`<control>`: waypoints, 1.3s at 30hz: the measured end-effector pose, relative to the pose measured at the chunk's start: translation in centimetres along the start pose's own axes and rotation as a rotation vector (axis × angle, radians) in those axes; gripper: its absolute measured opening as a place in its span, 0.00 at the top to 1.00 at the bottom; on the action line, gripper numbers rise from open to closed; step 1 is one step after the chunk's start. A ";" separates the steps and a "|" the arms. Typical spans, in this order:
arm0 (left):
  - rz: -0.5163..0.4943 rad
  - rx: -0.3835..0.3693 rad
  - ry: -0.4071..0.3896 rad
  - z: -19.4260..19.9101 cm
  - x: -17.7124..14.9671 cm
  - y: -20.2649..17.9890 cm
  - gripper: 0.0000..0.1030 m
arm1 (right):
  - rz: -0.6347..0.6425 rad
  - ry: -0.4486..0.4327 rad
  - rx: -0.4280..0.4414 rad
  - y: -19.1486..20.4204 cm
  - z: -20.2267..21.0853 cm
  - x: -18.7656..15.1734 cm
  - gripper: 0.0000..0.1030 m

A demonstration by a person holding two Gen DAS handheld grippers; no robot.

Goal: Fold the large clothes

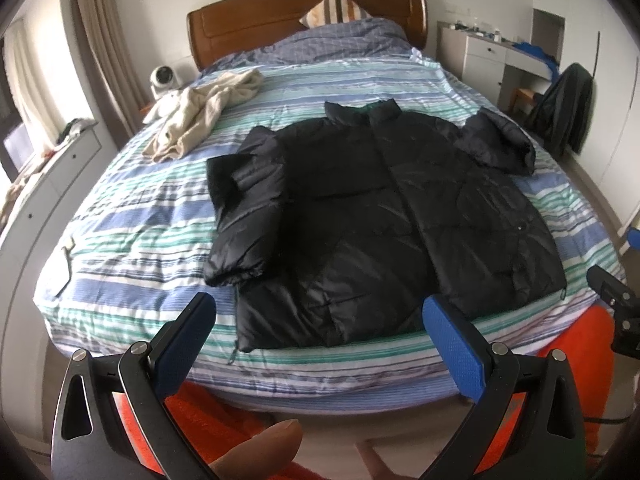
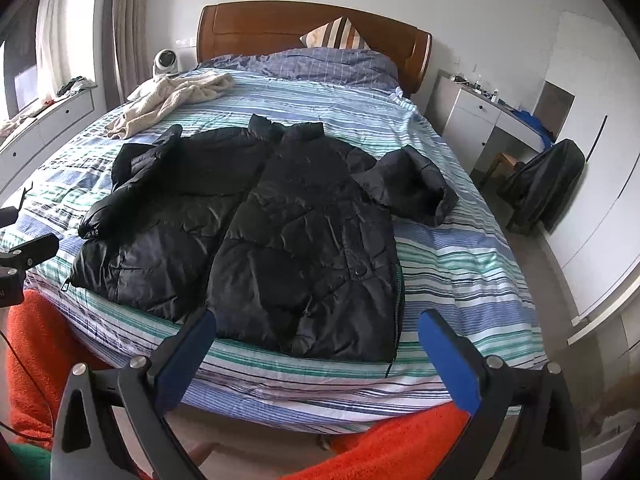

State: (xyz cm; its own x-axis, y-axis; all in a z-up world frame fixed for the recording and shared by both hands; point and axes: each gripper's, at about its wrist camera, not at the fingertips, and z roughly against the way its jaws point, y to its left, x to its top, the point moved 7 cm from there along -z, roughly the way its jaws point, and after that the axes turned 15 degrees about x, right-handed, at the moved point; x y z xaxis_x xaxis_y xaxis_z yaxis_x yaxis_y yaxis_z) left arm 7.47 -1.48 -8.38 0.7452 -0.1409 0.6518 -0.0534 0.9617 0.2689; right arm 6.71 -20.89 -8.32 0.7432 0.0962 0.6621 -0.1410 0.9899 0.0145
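Observation:
A black puffer jacket lies flat, front up, on the striped bed, collar toward the headboard. It also shows in the right wrist view. Its left sleeve lies folded down along the body; its right sleeve sticks out sideways, bent. My left gripper is open and empty, held just short of the jacket's hem at the foot of the bed. My right gripper is open and empty, also near the hem. The right gripper's body shows at the right edge of the left wrist view.
A beige garment lies crumpled at the bed's far left. A folded blue quilt and striped pillow sit by the wooden headboard. A white desk and a chair with a dark coat stand on the right. Orange fabric is below the grippers.

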 end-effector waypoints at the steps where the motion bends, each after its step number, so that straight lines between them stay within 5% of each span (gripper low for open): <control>1: -0.003 -0.006 0.001 0.0 0.1 -0.2 0.00 | -0.005 -0.001 0.000 -0.1 0.0 0.0 0.00; 39: 0.035 -0.030 -0.030 0.9 0.5 0.4 0.00 | 0.001 0.027 0.056 1.1 -0.5 -1.0 0.00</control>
State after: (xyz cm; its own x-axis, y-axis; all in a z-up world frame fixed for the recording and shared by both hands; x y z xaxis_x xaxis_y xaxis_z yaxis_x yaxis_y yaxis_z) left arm 7.23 -1.32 -7.32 0.7232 -0.1136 0.6812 -0.0585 0.9727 0.2244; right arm 6.17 -19.85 -9.30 0.7603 0.1002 0.6418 -0.1771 0.9826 0.0564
